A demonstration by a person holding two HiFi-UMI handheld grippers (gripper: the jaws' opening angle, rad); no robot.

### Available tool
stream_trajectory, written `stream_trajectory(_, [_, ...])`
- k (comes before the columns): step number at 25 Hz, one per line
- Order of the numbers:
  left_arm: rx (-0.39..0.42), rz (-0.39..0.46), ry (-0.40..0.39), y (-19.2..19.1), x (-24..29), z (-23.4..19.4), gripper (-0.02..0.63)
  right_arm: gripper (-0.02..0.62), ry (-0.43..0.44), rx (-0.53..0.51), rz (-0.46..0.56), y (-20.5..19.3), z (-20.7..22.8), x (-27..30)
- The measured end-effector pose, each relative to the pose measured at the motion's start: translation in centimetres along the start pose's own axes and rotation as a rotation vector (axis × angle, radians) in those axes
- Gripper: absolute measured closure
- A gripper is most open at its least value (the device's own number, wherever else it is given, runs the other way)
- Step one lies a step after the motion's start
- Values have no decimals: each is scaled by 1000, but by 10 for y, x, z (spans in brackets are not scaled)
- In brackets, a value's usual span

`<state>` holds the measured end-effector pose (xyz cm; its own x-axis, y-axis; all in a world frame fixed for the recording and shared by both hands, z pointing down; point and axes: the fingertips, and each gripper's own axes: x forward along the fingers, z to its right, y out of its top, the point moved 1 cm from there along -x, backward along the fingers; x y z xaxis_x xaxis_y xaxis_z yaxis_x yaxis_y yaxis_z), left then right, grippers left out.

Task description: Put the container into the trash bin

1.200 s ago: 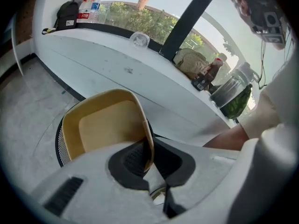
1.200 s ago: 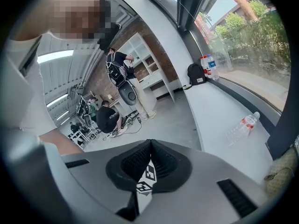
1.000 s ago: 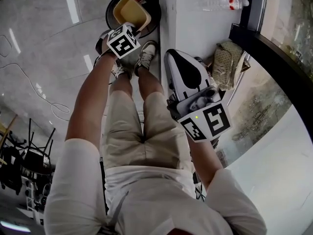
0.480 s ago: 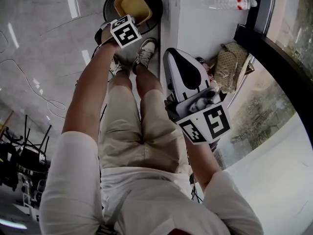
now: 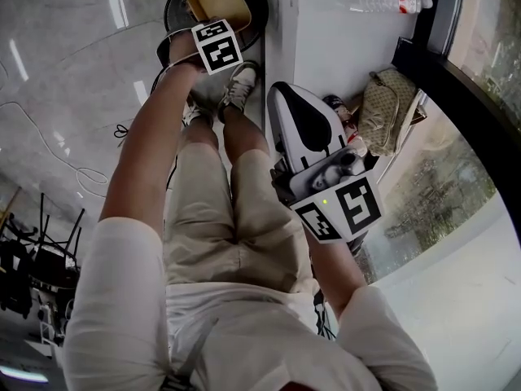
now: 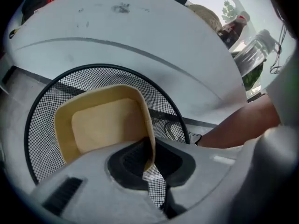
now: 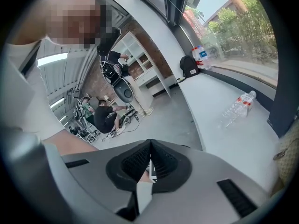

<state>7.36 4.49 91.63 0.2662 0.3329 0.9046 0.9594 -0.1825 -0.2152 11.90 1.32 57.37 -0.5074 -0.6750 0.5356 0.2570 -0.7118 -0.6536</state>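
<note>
Left claw [image 6: 149, 148] is clenched on the container [image 6: 100, 125]. It pinches 1 side wall near the corner, with the wall running straight between the 2 pads. The container is a tan, empty, square-ish tray with rounded corners. It sits tilted inside the outline of the bin's [image 6: 44, 143] rim, open side toward my left claw camera. I can't tell if it touches the mesh. The bin is round, black wire mesh, standing on the floor.

In the head view, the left arm reaches down to the bin's near edge. The container shows just past the marker cube, over the bin mouth. 2 shoes [image 5: 242, 84] stand on the floor just short of the bin.

Right claw [image 7: 150, 148] is clenched with its pads together, and I see nothing gripped. It hangs well apart from the bin, on the desk side, nearer the body than the bin is.

The white desk [image 5: 326, 31] runs just beside the bin. 1 clear bottle [image 5: 383, 2] lies on its side on the desk, away from the bin. A tan bag [image 5: 383, 108] lies farther from the bin again, at the desk's window side.
</note>
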Motion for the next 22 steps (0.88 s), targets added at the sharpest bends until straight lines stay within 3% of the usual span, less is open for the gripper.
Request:
stream_trajectory(5, [-23, 5, -13, -5, 8, -3, 577, 594, 2, 14, -9, -9, 1, 5])
stream_trajectory(12, [-131, 63, -59, -7, 13, -5, 548, 594, 5, 20, -16, -17, 1, 11])
stream_trajectory(22, [-142, 91, -91, -8, 20, -10, 454, 594, 15, 16, -30, -28, -1, 21])
